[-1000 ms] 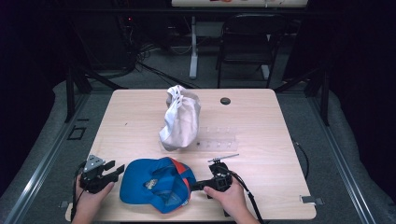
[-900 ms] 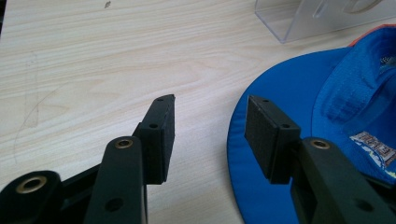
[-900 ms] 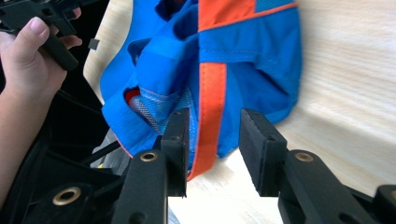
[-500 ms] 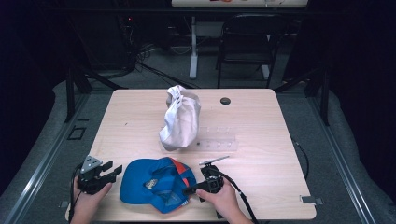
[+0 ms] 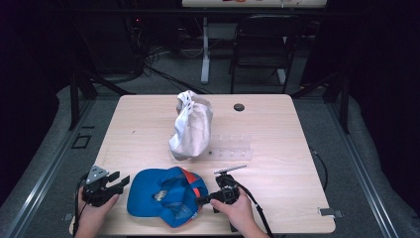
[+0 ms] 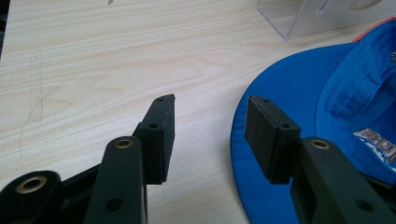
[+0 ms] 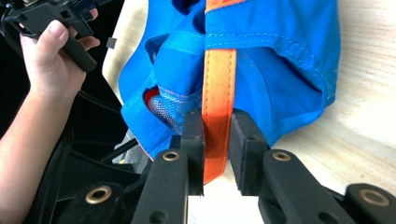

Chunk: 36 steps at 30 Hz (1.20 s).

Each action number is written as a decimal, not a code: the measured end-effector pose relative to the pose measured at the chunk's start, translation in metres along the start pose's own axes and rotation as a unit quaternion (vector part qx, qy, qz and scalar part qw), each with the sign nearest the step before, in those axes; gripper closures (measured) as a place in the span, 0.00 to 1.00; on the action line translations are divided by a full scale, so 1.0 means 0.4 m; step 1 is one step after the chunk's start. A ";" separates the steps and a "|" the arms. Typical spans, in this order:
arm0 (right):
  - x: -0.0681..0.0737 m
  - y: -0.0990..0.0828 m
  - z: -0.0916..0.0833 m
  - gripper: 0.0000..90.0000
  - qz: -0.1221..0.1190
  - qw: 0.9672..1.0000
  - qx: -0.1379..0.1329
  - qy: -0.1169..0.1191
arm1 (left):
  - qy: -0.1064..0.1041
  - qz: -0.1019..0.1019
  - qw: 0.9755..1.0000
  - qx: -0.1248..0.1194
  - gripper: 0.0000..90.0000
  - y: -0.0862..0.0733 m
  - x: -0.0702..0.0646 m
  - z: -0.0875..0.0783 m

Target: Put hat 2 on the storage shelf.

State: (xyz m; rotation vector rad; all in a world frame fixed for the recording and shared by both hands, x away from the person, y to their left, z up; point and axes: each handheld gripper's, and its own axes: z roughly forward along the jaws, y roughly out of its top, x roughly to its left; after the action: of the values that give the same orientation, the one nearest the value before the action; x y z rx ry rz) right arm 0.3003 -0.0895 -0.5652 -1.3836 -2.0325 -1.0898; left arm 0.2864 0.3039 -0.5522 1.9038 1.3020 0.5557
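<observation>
The blue cap point(image 5: 166, 196) lies upside down between the 2 grippers, and the right gripper point(image 7: 216, 154) has just been closing its jaws onto the orange strap point(image 7: 218, 84) at the cap's back, pads about touching it. The left gripper point(image 6: 210, 135) hangs open, empty, the brim just right of its jaws. Soft and light, the cap will likely sag; the strap's end is hidden.

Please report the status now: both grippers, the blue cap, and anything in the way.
Right gripper jaws just closing on the orange strap of the blue cap. Left gripper open, beside the brim, nothing held. White bag and clear holder stand apart behind.
</observation>
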 end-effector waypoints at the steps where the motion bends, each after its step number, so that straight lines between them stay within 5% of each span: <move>1: 0.000 0.000 0.000 0.86 0.000 1.000 0.001 0.000 | 0.000 0.000 1.000 0.003 0.60 0.000 0.000 0.000; 24: 0.012 0.011 -0.037 0.87 0.007 1.000 -0.009 0.013 | 0.001 0.010 1.000 0.006 0.60 0.000 -0.007 0.005; 27: 0.019 0.013 -0.031 0.87 0.013 0.998 -0.051 0.021 | 0.000 0.016 1.000 0.011 0.60 0.001 -0.012 0.006; 28: 0.023 0.015 -0.037 0.87 0.013 0.999 -0.049 0.010 | 0.000 0.016 1.000 0.010 0.60 0.001 -0.013 0.007; 29: 0.021 0.023 -0.056 0.87 0.001 1.000 -0.005 0.007 | -0.001 0.016 1.000 0.007 0.60 0.001 -0.014 0.008; 36: 0.037 0.061 -0.116 0.87 0.019 0.999 -0.003 0.028 | -0.001 0.019 1.000 0.009 0.60 0.002 -0.014 0.010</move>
State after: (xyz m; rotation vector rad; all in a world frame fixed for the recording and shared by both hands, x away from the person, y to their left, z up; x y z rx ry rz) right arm 0.3137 -0.1139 -0.5184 -1.3738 -1.9558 -1.1079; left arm 0.2875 0.2972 -0.5539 1.9454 1.2763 0.5630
